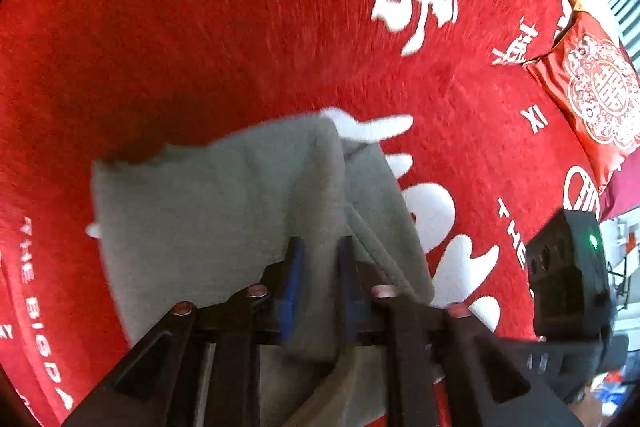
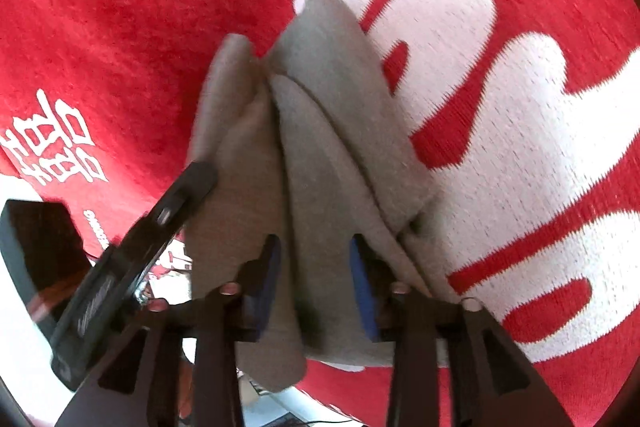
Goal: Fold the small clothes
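A small grey garment (image 1: 208, 211) hangs folded over a red blanket (image 1: 200, 27) with white characters. My left gripper (image 1: 320, 247) is shut on the grey garment's near edge, blue pads pinching the cloth. In the right wrist view the same garment (image 2: 320, 131) hangs in bunched folds, and my right gripper (image 2: 314, 247) is shut on it, cloth filling the gap between its blue pads. The other gripper's black body shows at the right of the left wrist view (image 1: 568, 279) and at the left of the right wrist view (image 2: 160, 223).
The red blanket (image 2: 120, 27) with large white characters fills both views. A red embroidered cushion (image 1: 592, 87) lies at the far right of the left wrist view. The blanket's edge and floor clutter show low in the right wrist view (image 2: 276, 407).
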Demonstrator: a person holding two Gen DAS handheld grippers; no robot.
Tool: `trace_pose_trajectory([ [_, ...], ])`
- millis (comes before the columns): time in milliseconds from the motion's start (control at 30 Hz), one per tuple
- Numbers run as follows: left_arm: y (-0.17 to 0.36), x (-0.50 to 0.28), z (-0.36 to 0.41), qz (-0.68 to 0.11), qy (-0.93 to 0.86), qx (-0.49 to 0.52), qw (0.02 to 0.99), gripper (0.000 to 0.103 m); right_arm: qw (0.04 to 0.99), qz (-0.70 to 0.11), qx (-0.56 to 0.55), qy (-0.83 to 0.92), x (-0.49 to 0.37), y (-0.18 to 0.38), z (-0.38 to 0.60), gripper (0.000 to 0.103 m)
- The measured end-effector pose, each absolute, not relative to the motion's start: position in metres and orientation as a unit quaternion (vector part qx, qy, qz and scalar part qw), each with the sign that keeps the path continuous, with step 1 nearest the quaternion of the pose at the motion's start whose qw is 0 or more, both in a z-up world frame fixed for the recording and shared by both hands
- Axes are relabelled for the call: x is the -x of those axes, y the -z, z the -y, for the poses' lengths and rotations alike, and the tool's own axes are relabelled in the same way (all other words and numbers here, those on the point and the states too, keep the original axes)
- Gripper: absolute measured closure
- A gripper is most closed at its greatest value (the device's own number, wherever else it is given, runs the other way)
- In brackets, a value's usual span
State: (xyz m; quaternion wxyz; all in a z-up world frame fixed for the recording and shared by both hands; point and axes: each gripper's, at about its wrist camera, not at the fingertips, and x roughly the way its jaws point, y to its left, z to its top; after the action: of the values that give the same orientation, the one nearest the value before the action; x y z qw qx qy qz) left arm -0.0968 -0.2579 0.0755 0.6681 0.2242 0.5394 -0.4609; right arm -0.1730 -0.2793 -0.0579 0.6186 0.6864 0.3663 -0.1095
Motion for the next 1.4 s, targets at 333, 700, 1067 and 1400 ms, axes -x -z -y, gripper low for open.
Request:
trace_pose_trajectory([
  [333,-0.097,0.037,0.189,-0.548,0.357,-0.19,0.732,0.001,0.569,-0.247,-0.781,0.074,0.179,0.076,0.305,0.042],
  [700,-0.041,-0.011,0.125,-0.612,0.263,-0.164,0.728,0.001,0.636,-0.448,-0.624,0.068,0.096,0.052,0.314,0.089],
  [1067,-0.037,0.011,0.148,-0.604,0.305,-0.184,0.713,0.001,0.707,-0.436,-0.545,0.115,0.134,0.016,0.329,0.089],
  [1400,-0.029,0.019,0.141,-0.605,0.294,-0.213,0.709,0.001,0.666,-0.482,-0.542,0.174,0.151,0.03,0.328,0.079],
])
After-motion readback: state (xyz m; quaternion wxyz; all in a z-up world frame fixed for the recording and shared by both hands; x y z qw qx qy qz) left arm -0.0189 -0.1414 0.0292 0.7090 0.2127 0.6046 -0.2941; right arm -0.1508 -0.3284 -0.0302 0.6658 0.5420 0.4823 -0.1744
